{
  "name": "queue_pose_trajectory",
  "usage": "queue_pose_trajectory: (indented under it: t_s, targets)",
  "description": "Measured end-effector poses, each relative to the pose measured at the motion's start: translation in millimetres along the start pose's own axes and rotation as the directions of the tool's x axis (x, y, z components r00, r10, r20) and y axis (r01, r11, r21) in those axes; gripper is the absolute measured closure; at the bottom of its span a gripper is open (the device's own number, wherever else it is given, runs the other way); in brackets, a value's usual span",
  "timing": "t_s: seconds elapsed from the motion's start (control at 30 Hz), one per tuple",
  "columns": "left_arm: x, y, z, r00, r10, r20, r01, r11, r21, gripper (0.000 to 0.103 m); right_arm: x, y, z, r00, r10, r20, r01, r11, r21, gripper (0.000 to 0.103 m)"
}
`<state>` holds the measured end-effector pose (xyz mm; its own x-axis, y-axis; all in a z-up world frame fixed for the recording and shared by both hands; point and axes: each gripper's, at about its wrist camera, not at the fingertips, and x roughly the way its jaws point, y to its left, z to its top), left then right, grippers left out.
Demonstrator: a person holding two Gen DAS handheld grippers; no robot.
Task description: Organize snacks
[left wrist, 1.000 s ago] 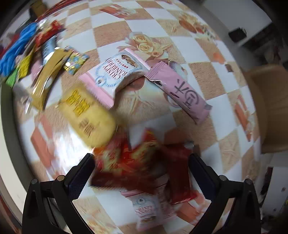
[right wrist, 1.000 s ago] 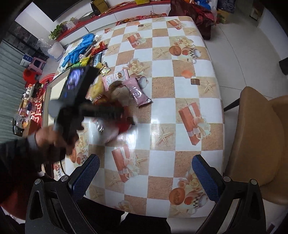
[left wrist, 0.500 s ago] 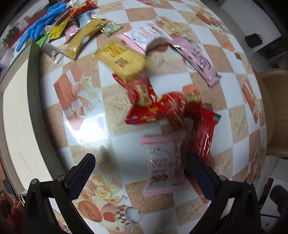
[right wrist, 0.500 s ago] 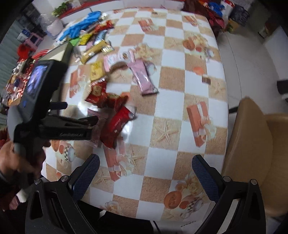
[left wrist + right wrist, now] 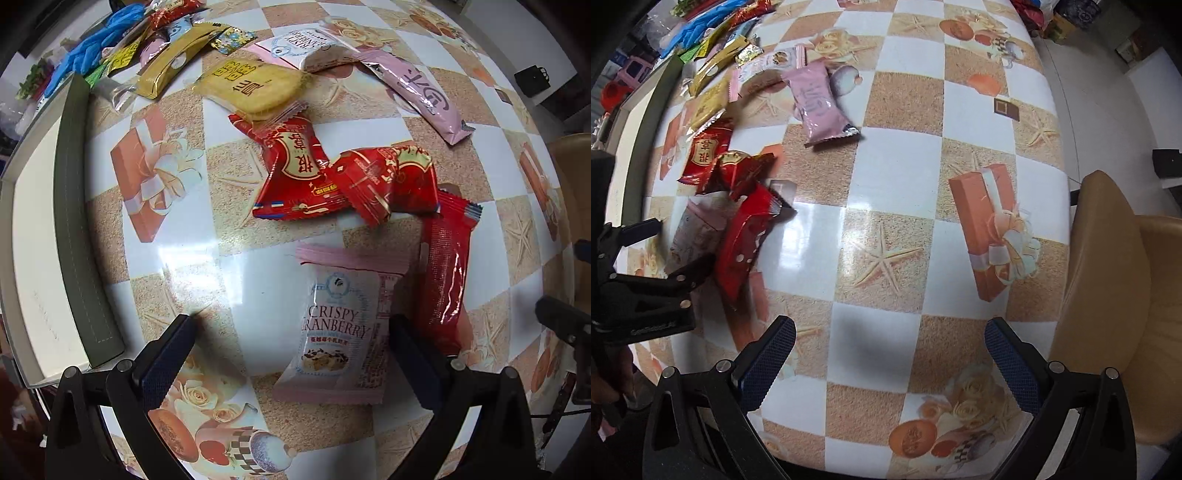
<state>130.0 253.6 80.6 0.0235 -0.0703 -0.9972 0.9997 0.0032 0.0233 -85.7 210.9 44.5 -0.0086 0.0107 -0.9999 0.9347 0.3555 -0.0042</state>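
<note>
Hovering with fingers spread and empty, the left gripper [image 5: 288, 347] has pulled back from the red packets it crowded a second ago, now framing the Crispy Cranberry packet [image 5: 341, 325] between its fingertips, a likely next pick. Beyond lie red packets [image 5: 295, 166], a yellow cracker packet [image 5: 251, 86]. The right gripper [image 5: 890, 350] is also released, over bare tablecloth [image 5: 886, 177].

tablecloth [image 5: 229, 280]: glossy (glare spot) | snack wrappers [image 5: 295, 166]: shiny plastic film

My right hand-held gripper [image 5: 888, 350] hangs open over bare surface [image 5: 897, 177]; snack packets [image 5: 746, 177] clustered twd far-left corner, left hand-held gripper [image 5: 670, 245] beside them.
</note>
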Motion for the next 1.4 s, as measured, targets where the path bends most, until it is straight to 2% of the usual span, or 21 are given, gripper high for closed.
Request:
queue_pose_trajectory:
  t_s: [0.07, 0.1, 0.23, 0.33, 0.4, 0.6, 0.97, 1.13, 1.2, 1.3, 1.4]
  targets:
    - [9.9, -10.0, -15.7, 1.000, -0.010, -0.006, 0.010, 1.000, -0.010, 0.000, 6.1, -0.8, 0.0, 1.000, 0.009, -0.006, -0.009, 1.000, 0.007, 0.000]
    - [10.7, -9.6, -13.2, 1.000, -0.011, -0.010, 0.011, 1.000, -0.008, 0.000, 9.8, -1.3, -0.5, 1.000, 0.016, -0.007, -0.015, 1.000, 0.018, 0.000]
    - [6.7, 10.8, -23.3, 1.000, -0.015, -0.024, 0.014, 1.000, -0.009, 0.000, 20.8, -4.2, -3.9, 0.999, 0.041, 0.004, -0.041, 0.998, 0.056, 0.000]
    - [20.9, -3.9, -2.2, 0.999, -0.015, -0.032, 0.015, 1.000, -0.001, 0.000, 30.9, -7.1, -11.3, 0.998, 0.067, 0.012, -0.068, 0.994, 0.084, 0.000]
    - [19.9, -4.0, -0.2, 0.999, -0.016, -0.038, 0.016, 1.000, -0.003, 0.000, 36.4, -11.9, -16.7, 0.996, 0.084, 0.023, -0.086, 0.990, 0.109, 0.000]
    - [23.3, -7.2, -2.5, 1.000, -0.015, 0.007, 0.015, 1.000, -0.009, 0.000, 43.4, -4.2, -29.0, 0.999, 0.012, 0.049, -0.016, 0.997, 0.079, 0.000]
    - [13.4, -8.7, -13.1, 1.000, -0.016, 0.014, 0.016, 1.000, 0.000, 0.000, 48.0, 4.6, -25.1, 0.999, 0.002, 0.036, -0.006, 0.996, 0.090, 0.000]
    - [12.2, -8.0, -17.5, 0.999, -0.018, 0.042, 0.018, 1.000, 0.004, 0.000, 48.6, 1.6, -21.2, 1.000, 0.004, 0.022, -0.007, 0.994, 0.108, 0.000]
    - [12.4, -8.3, -20.2, 1.000, -0.019, 0.022, 0.018, 1.000, 0.014, 0.000, 49.1, 1.4, -20.7, 1.000, 0.006, 0.012, -0.007, 0.994, 0.109, 0.000]
    - [15.2, -7.4, -26.1, 0.998, -0.017, -0.061, 0.019, 0.999, 0.041, 0.000, 51.3, 3.0, -19.4, 1.000, 0.009, -0.014, -0.007, 0.996, 0.088, 0.000]
    - [7.7, -0.1, -43.8, 0.996, -0.044, -0.073, 0.046, 0.999, 0.019, 0.000, 54.5, 6.9, -18.9, 0.998, 0.011, -0.067, -0.009, 0.999, 0.035, 0.000]
